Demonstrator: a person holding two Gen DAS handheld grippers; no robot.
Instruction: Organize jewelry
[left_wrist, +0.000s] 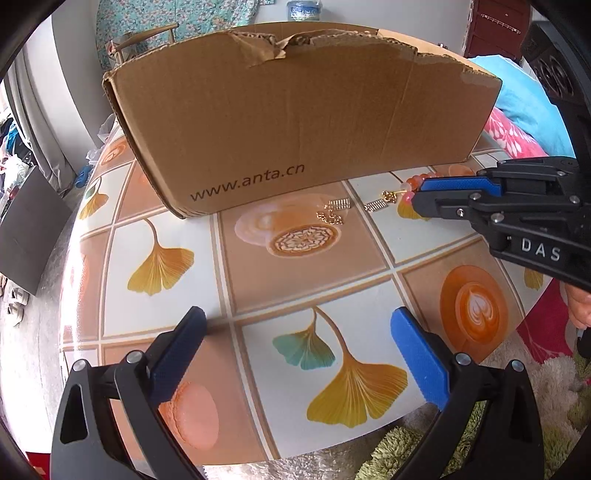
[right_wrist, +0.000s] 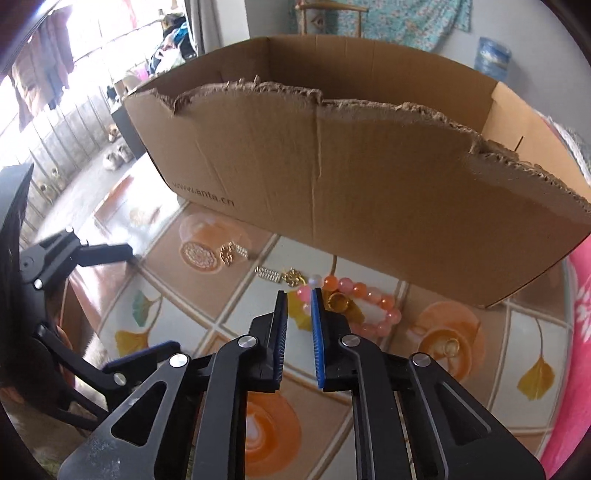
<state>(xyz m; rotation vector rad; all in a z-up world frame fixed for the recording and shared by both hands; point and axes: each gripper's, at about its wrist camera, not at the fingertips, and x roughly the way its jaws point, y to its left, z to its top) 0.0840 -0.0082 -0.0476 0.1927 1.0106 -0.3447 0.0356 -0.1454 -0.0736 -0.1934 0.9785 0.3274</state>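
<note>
An open cardboard box printed "www.anta.cn" stands on the patterned table; it also shows in the right wrist view. In front of it lie a pink and orange bead bracelet, two gold earrings and a small amber ring. My right gripper is narrowly open with its tips at the bracelet's near-left beads; it also shows in the left wrist view. My left gripper is wide open and empty above the table's near part.
The round table has a tiled cloth with ginkgo leaves and coffee cups. A green and white shaggy rug lies below the table edge. A pink and blue fabric lies to the right of the box.
</note>
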